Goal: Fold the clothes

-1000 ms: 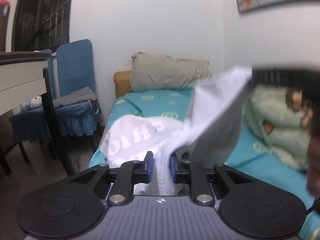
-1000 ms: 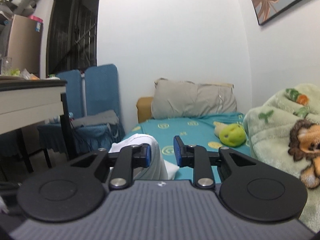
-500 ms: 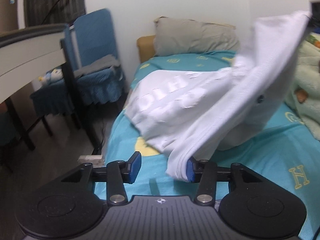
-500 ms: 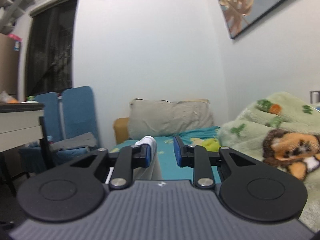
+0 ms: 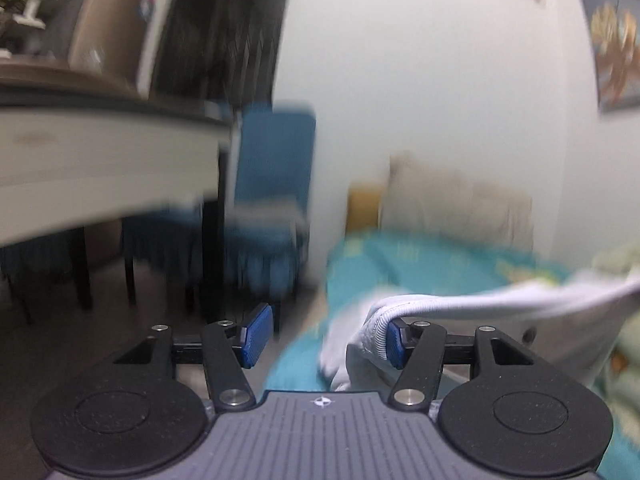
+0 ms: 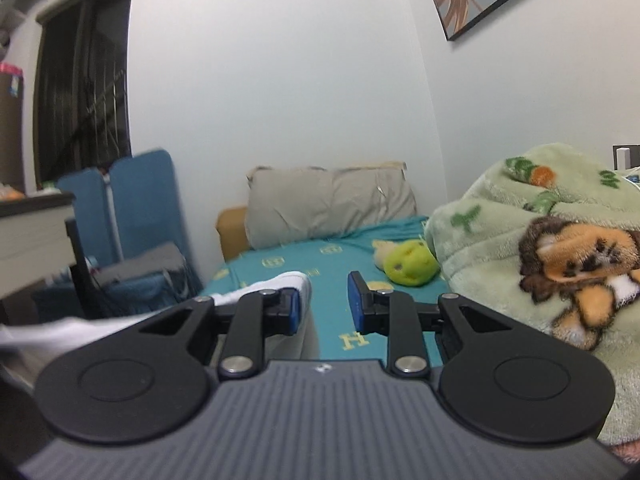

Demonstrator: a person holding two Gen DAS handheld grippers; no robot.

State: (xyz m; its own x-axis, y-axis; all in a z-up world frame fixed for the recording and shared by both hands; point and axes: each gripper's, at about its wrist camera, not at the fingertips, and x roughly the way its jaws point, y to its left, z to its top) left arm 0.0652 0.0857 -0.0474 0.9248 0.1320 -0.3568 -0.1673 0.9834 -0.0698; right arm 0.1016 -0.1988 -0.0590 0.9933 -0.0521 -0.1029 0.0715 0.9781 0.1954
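A white garment [image 5: 472,312] stretches over the teal bed [image 5: 420,256] in the blurred left wrist view. Its ribbed edge hangs over the right finger [image 5: 394,340] of my left gripper [image 5: 324,336], whose jaws stand wide apart. In the right wrist view the garment [image 6: 280,286] drapes over the left finger [image 6: 290,310] of my right gripper [image 6: 323,306], whose jaws are also apart with nothing clamped between them. The garment trails off to the left [image 6: 60,330].
A grey pillow [image 6: 328,206] lies at the head of the bed. A green plush toy [image 6: 408,266] and a pale green blanket with a lion print [image 6: 540,248] lie to the right. Blue chairs [image 6: 132,208] and a desk [image 5: 100,160] stand left of the bed.
My left gripper opened from its grip on the white garment and swung up and left; the view is now blurred. My right gripper opened a little wider and dropped lower over the bed.
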